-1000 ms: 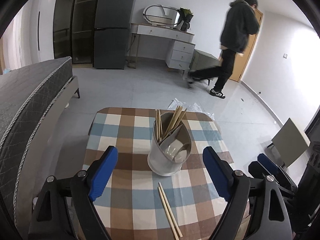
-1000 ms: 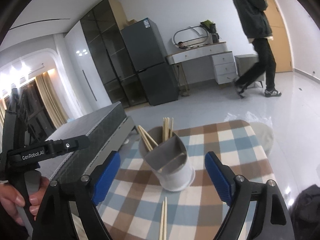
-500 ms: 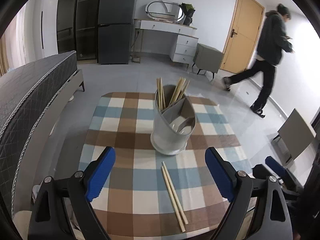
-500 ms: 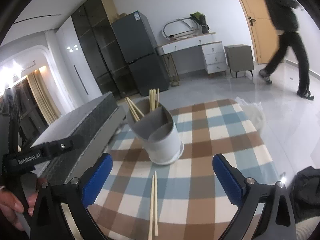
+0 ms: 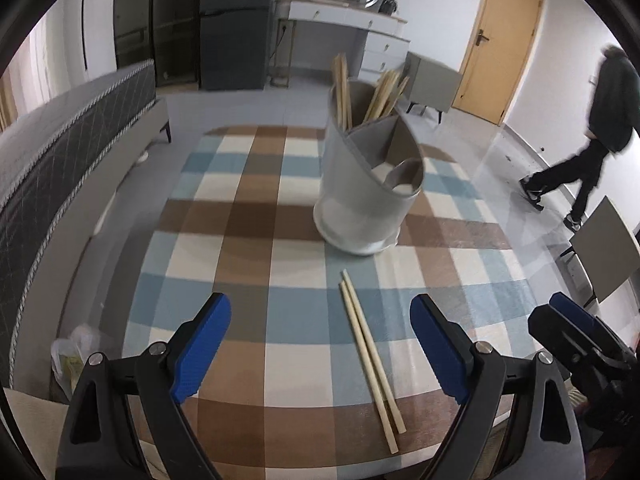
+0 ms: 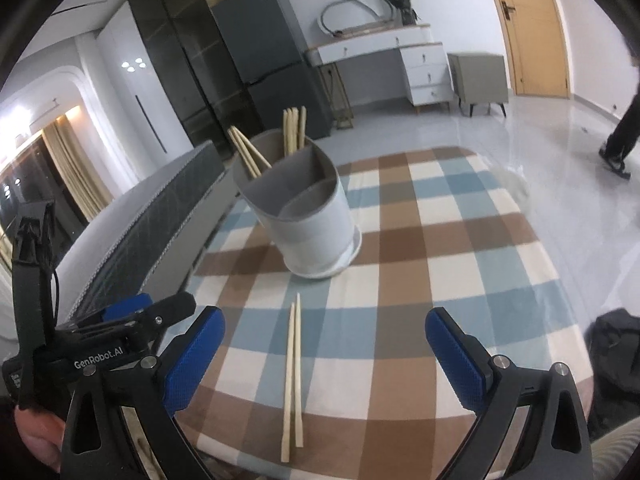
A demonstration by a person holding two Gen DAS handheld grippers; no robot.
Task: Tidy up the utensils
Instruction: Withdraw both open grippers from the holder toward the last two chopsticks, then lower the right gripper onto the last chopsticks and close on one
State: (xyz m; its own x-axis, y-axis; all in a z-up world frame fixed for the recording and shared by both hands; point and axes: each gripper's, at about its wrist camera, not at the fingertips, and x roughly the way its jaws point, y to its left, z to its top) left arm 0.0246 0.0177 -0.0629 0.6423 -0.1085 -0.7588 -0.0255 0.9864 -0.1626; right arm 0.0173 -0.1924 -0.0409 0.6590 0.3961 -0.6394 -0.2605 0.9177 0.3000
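A white utensil holder [image 5: 366,196] with grey dividers stands on the checked table [image 5: 224,248]; several chopsticks stand in its back compartments and a spoon lies in the front one. It also shows in the right wrist view [image 6: 308,220]. A loose pair of chopsticks [image 5: 370,360] lies on the cloth near the front edge, also in the right wrist view [image 6: 293,376]. My left gripper [image 5: 320,356] is open and empty, above the pair's left side. My right gripper [image 6: 324,364] is open and empty, with the pair between its fingers.
A grey bed [image 5: 60,148] runs along the table's left side. A person [image 5: 592,136] walks on the floor at the right. A grey chair [image 5: 604,256] stands right of the table. A plastic bag [image 5: 76,356] lies on the floor at the left.
Both grippers have pulled back and lowered toward the table's front edge, so the loose chopsticks now lie between the fingers. The person has walked to the right.
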